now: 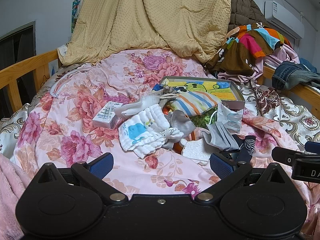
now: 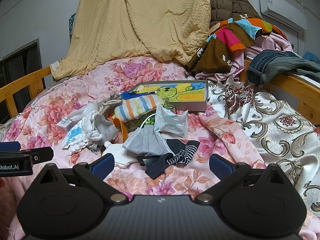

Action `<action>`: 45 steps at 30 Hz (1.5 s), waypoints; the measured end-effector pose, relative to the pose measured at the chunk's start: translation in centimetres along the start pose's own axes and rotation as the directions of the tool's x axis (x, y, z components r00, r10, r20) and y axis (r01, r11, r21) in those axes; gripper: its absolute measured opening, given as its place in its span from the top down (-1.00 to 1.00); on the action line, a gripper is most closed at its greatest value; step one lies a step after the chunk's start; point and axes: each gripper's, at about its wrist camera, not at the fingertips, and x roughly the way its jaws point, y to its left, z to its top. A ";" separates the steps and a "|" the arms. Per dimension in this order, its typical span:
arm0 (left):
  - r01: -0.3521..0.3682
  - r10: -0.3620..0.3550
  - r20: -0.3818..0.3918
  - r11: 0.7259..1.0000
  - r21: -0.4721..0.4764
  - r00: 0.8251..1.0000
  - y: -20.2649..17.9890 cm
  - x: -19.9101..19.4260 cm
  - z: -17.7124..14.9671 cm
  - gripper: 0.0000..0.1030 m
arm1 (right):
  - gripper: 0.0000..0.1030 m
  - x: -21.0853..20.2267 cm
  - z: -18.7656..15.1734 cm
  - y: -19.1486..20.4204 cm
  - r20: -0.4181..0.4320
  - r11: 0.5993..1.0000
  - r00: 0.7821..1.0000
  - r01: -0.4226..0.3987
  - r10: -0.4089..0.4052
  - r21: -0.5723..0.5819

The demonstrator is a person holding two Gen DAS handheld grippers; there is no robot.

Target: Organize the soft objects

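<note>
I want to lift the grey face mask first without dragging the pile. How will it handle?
The grey face mask looks thin and pleated, so probably very light and floppy, sagging from whichever edge is pinched. It overlaps the dark striped sock, and a white cord runs near its top, so it may tug neighbours.

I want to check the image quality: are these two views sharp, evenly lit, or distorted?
Left wrist view: sharp in the centre, soft even light, no strong shadows; fisheye bends the wooden bed rail and darkens the corners. Right wrist view: the same curvature, with mild sheen on the satin cover and a bright air conditioner.
</note>
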 end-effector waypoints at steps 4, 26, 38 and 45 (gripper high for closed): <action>0.000 0.000 0.000 1.000 0.000 1.000 0.0 0.0 0.0 -0.98 | -1.00 0.0 0.0 0.0 -0.001 1.000 1.000 0.000 0.000 0.001; -0.004 0.004 -0.005 1.000 0.003 1.000 -0.1 0.1 0.0 -0.98 | -1.00 0.4 -0.3 0.1 -0.018 1.000 1.000 -0.003 0.003 -0.003; 0.066 -0.065 -0.079 0.998 0.010 0.995 -0.2 1.6 1.4 -0.98 | -0.99 2.5 1.0 0.1 -0.104 0.993 0.994 -0.043 0.031 -0.107; 0.134 -0.122 -0.106 0.984 0.116 0.987 -1.2 4.6 3.8 -0.98 | -0.99 4.9 1.1 0.1 -0.131 0.958 0.989 -0.100 0.066 -0.269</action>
